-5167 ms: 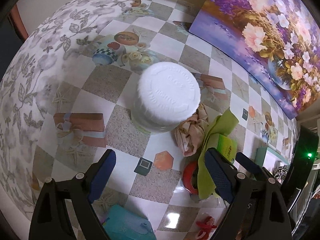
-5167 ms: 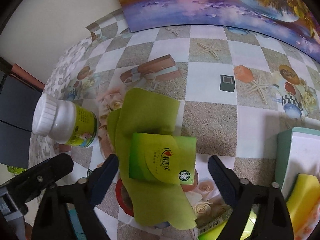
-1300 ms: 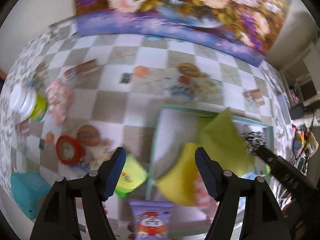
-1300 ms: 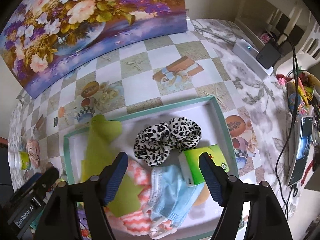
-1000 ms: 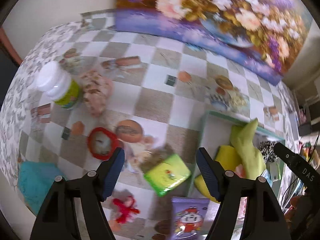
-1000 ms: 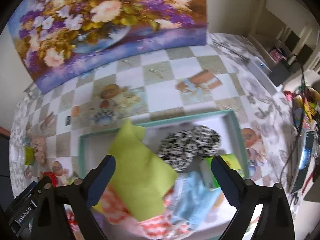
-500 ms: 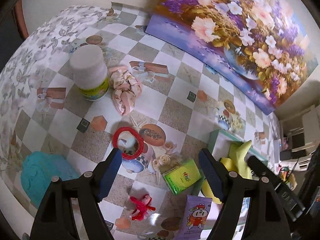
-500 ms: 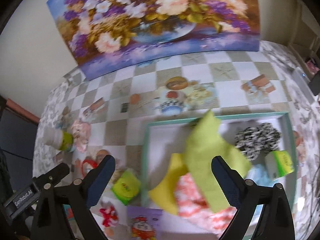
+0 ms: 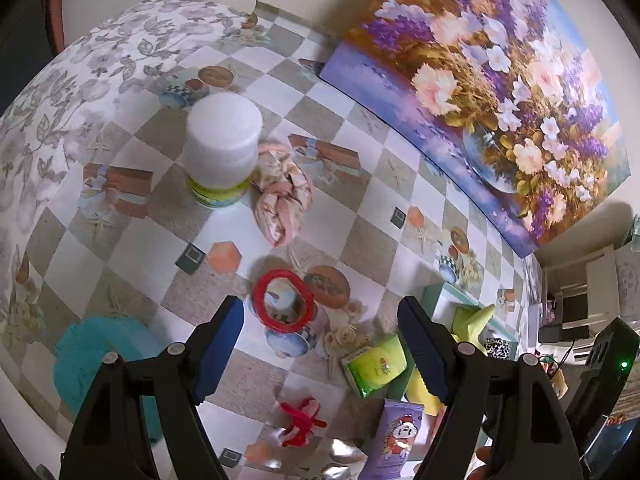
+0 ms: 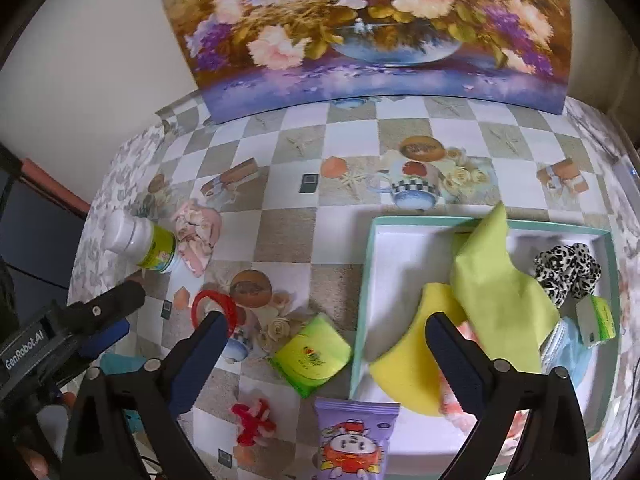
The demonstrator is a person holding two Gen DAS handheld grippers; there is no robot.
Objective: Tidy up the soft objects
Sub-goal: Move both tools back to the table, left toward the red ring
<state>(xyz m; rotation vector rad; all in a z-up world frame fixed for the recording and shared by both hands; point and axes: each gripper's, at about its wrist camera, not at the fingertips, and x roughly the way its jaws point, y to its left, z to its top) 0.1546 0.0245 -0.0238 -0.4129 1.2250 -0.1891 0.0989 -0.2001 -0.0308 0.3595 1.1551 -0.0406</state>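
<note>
Left to right across the bench [image 10: 280,240], as I read it from my station. At far left a teal cloth [image 9: 100,356] lies at the bench edge; beyond it a white-capped bottle [image 9: 222,152] stands upright, touching a knotted pink cloth [image 9: 282,196]. The left gripper [image 9: 320,344] hangs with jaws spread and nothing between them, above a red ring [image 9: 284,300]. The right gripper [image 10: 324,352] is likewise spread and empty, a green tissue pack [image 10: 310,356] lying on the bench between its fingers in that view. Nearer the front lie a red bow [image 10: 252,420] and a purple snack packet [image 10: 352,436] overlapping the tray's front edge. At right, the teal tray [image 10: 368,280] holds a lime cloth [image 10: 500,292] draped partly over its far rim, a yellow sponge [image 10: 408,360], a leopard scrunchie [image 10: 568,268], a blue face mask [image 10: 568,356] and a small green box [image 10: 596,320]. Risks, in my judgement: reaching for the pink cloth could topple the bottle that it touches; the lime cloth may slide out over the rim; closing on the ring would gather a hard item by mistake; the two grippers, working near each other, could collide.
</note>
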